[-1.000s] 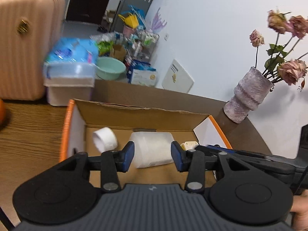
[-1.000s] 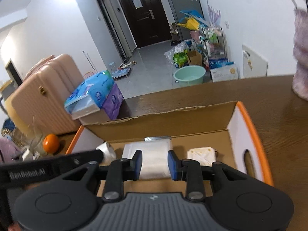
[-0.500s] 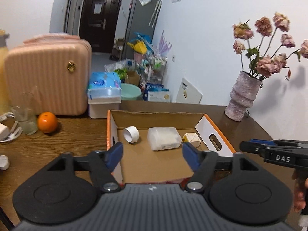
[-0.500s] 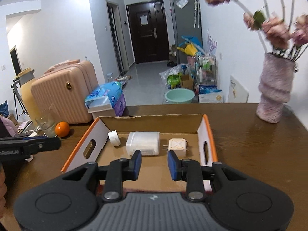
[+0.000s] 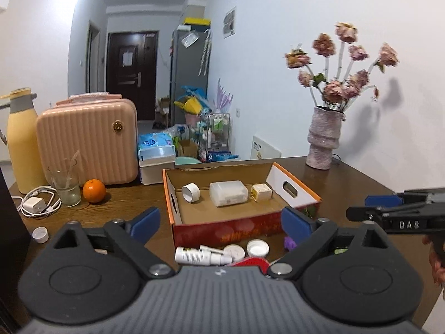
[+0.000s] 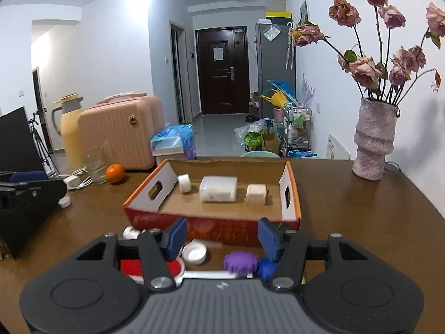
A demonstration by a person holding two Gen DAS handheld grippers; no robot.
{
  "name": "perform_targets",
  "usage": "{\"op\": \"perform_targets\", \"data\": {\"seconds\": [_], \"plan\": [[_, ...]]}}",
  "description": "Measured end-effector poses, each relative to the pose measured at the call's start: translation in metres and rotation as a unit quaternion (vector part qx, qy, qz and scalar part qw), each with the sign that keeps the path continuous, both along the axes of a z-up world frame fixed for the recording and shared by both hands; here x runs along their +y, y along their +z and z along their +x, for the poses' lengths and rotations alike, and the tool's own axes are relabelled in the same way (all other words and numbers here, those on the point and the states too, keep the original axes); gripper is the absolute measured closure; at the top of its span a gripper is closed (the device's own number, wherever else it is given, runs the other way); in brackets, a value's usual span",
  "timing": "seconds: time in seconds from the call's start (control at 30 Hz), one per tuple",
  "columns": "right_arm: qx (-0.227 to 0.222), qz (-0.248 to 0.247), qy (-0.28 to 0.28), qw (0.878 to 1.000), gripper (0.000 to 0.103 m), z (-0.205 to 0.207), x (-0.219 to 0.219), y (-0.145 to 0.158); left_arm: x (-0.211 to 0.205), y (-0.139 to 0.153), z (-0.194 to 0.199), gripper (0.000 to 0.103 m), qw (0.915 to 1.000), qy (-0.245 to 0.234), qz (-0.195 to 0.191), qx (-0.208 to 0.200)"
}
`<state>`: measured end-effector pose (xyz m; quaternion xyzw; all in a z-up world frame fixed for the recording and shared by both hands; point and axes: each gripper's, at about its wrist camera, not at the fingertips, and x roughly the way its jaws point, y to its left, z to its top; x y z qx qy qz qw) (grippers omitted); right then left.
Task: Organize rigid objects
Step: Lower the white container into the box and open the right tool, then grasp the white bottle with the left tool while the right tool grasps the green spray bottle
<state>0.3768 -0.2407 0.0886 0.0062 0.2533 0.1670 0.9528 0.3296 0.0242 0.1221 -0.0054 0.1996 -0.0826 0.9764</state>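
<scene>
Both my hands have pulled back from the cardboard box (image 5: 242, 211) over the past second; a moment ago the cameras looked straight down into it, and now the whole counter (image 6: 361, 217) shows, with loose pieces lying in front of the box's near wall. My left gripper (image 5: 219, 224) has just been opening and stands wide, nothing between its blue pads. My right gripper (image 6: 221, 236) has just been opening too, about halfway, also empty.

Left to right inside the box: a white ring (image 5: 190, 192), a frosted plastic case (image 5: 228, 193) and a small cream plug (image 5: 261, 192), lined up along the far wall. Still waiting on the counter, left to right in the left camera: a spray bottle (image 5: 203, 255) lying on its side, two white caps (image 5: 258, 248), a red piece (image 5: 249, 263) partly hidden by my gripper, and a purple knob (image 6: 239, 261) touching a blue one (image 6: 265, 267).

The risks, as I judge them: these pieces lie crowded and close to the box wall, so a wide-open gripper coming down could knock a cap or set the bottle rolling. The purple and blue knobs touch, and closing on one may pinch or flick the other. My two grippers work near each other and could collide.
</scene>
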Motion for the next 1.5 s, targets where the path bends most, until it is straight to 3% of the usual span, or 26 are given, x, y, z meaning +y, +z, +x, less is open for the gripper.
{"op": "perform_targets", "data": {"seconds": [0.2,0.3,0.5,0.77,1.13,1.3,1.5], "plan": [[-0.026,0.003,0.000,1.000,0.045,-0.039,-0.003,-0.025,-0.006,-0.036,-0.044,0.005,0.9996,0.006,0.020,-0.018],[-0.045,0.012,-0.006,0.999,0.044,-0.062,-0.007,-0.036,-0.006,-0.045,-0.068,0.003,0.9985,0.017,0.025,-0.046],[-0.066,0.039,-0.015,0.997,0.034,-0.107,-0.013,-0.057,-0.009,-0.063,-0.115,0.000,0.9966,0.023,0.023,-0.076],[-0.067,0.036,-0.040,0.996,0.026,-0.169,-0.017,-0.096,0.003,-0.099,-0.151,0.000,0.9978,0.032,0.016,-0.055],[-0.045,0.010,-0.047,0.998,0.026,-0.154,-0.016,-0.112,0.009,-0.115,-0.108,0.000,0.9995,0.021,0.014,-0.018],[-0.036,0.009,-0.051,0.998,0.027,-0.121,-0.021,-0.112,0.024,-0.119,-0.054,0.001,0.9998,-0.007,0.010,0.017],[-0.013,0.010,-0.065,0.998,0.028,-0.064,-0.031,-0.115,0.038,-0.118,0.034,0.008,0.9971,-0.044,0.048,0.039]]}}
